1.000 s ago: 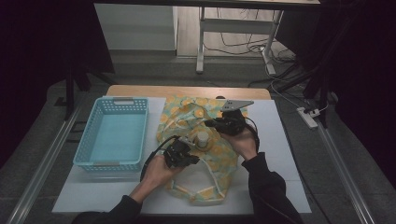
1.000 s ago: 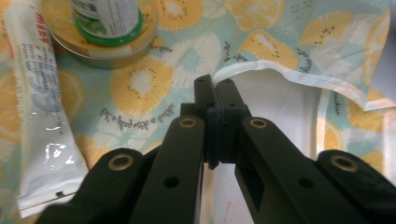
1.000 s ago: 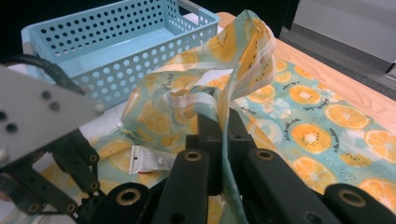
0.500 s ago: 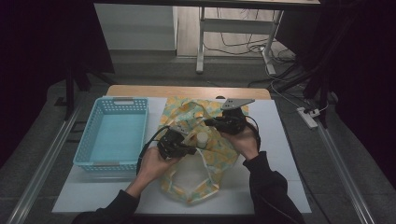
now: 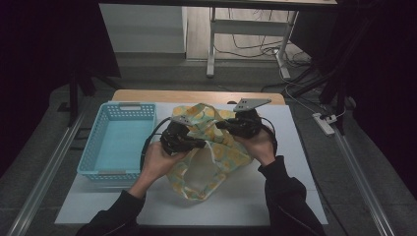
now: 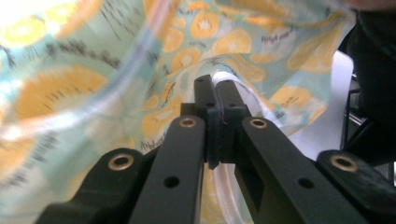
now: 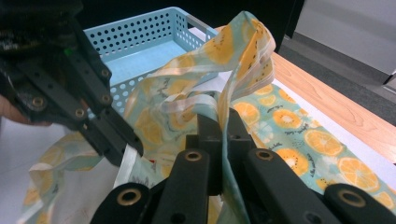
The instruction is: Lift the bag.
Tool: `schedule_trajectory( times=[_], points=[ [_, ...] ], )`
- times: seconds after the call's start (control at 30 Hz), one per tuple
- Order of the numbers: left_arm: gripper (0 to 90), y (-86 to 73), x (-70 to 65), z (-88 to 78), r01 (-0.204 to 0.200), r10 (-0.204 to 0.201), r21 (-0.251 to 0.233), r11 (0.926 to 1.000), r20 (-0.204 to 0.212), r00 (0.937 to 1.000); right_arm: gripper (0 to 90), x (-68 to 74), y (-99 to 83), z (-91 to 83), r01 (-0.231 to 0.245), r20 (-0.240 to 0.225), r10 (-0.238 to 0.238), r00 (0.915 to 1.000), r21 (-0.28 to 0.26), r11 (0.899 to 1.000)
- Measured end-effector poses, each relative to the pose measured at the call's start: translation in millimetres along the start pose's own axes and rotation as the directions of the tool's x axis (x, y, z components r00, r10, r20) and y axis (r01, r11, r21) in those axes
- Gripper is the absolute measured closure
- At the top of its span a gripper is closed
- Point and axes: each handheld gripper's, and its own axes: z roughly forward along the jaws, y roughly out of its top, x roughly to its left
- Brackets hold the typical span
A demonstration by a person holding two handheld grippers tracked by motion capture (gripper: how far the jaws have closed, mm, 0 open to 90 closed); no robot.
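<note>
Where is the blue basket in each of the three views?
High view: basket at left on the table, beside the left gripper.
Left gripper view: not in it.
Right gripper view: basket at upper left, behind the left gripper.
Shared landmark: orange-print cloth.

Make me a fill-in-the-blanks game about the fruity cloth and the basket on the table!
1. The fruit printed on the cloth is sliced ____.
2. The colour of the basket is light ____.
3. The left gripper and the right gripper each have jaws shut on the ____.
4. In the high view, the basket sits to the ____ of the cloth.

Missing words: oranges; blue; cloth; left
</note>
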Motion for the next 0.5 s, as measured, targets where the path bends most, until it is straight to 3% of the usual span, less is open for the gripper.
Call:
schedule_trajectory(
  times=[0.5],
  points=[
    [90.0, 33.6, 4.8, -28.3, -0.010, 0.010, -0.056, 0.9984, 0.008, 0.9999, 89.6, 5.3, 17.3, -10.4, 0.025, -0.016, -0.025, 0.9995, -0.010, 1.000]
  ],
)
